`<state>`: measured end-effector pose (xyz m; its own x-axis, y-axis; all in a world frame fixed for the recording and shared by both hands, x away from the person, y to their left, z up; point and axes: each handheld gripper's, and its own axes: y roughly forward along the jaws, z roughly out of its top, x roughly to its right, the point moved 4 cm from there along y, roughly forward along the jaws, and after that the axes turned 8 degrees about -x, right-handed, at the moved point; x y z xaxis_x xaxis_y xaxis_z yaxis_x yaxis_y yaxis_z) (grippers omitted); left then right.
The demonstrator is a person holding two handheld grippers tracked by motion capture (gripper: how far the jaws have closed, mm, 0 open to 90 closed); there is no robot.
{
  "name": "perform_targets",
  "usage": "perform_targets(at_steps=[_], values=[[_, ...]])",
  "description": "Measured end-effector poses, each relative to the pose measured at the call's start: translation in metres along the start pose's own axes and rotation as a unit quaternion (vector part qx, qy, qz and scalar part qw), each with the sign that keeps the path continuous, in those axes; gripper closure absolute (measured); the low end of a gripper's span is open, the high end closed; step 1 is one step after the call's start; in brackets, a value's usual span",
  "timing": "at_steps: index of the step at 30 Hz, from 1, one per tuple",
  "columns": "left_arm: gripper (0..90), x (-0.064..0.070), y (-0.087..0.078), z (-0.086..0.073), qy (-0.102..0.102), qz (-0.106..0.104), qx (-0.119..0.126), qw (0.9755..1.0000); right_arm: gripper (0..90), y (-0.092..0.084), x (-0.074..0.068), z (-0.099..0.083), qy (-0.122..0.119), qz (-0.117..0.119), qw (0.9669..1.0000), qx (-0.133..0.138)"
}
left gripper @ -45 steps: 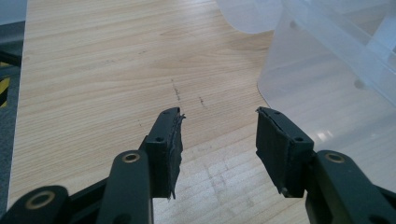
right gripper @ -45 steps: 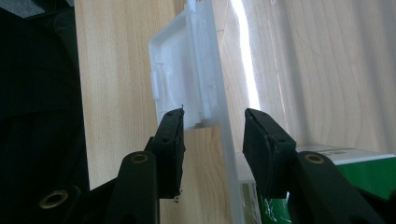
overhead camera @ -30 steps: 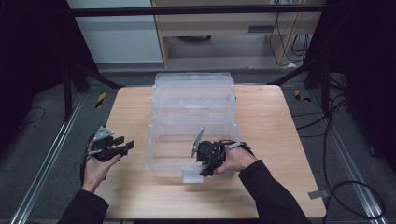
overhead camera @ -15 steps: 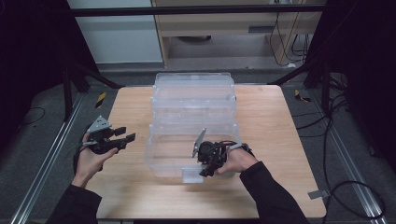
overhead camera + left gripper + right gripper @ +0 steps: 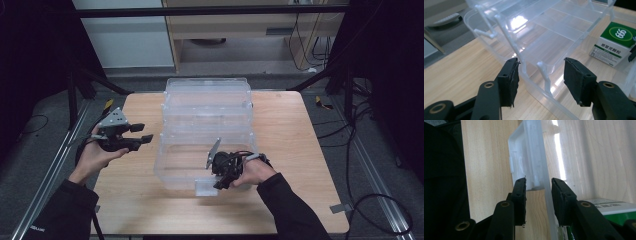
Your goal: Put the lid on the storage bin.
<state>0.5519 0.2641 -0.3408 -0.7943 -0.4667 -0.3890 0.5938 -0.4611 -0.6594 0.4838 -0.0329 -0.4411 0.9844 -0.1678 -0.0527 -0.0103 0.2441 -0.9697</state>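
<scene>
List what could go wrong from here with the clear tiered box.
1. The right gripper straddles the front wall of the clear tiered box by its latch; a pull might drag or tip the light box.
2. The left gripper hangs open near the thin hinge arms; a careless closing could bend one.

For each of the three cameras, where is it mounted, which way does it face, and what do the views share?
High view: above the table's near side, looking forward and down on the clear tiered box; both forearms, left gripper, right gripper.
Left gripper view: between open jaws toward the box's tiers and a green-and-white carton.
Right gripper view: jaws astride the box's front wall beside its latch.
Shared: box; both gripper views show the carton.
</scene>
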Motion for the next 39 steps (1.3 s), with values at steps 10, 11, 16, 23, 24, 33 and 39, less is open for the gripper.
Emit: perform_targets(at_steps=[10,11,16,23,24,33,39], values=[[43.6,0.003,0.007,0.038,0.074,-0.038,-0.004,0.9965,65.5,0.000,0.000,0.000,-0.004,0.000,1.0000,0.000],[43.7,0.003,0.008,0.040,0.077,-0.040,-0.003,0.9962,65.5,0.000,0.000,0.000,-0.004,0.000,1.0000,0.000],[43.2,0.002,0.015,0.054,0.103,-0.048,-0.010,0.9934,65.6,0.000,0.000,0.000,-0.004,0.001,1.0000,0.000],[42.9,-0.009,0.020,0.072,0.129,-0.049,-0.017,0.9903,65.6,0.000,0.000,0.000,-0.004,0.000,1.0000,0.000],[42.9,-0.011,0.020,0.074,0.129,-0.051,-0.016,0.9902,65.6,0.000,0.000,0.000,-0.004,0.001,1.0000,0.000],[43.0,-0.017,0.033,0.098,0.159,-0.049,-0.036,0.9853,65.7,0.000,0.000,0.000,-0.004,0.003,1.0000,0.002],[44.0,-0.019,0.041,0.111,0.175,-0.048,-0.041,0.9826,65.7,0.000,0.000,0.000,-0.005,-0.001,1.0000,0.000]])
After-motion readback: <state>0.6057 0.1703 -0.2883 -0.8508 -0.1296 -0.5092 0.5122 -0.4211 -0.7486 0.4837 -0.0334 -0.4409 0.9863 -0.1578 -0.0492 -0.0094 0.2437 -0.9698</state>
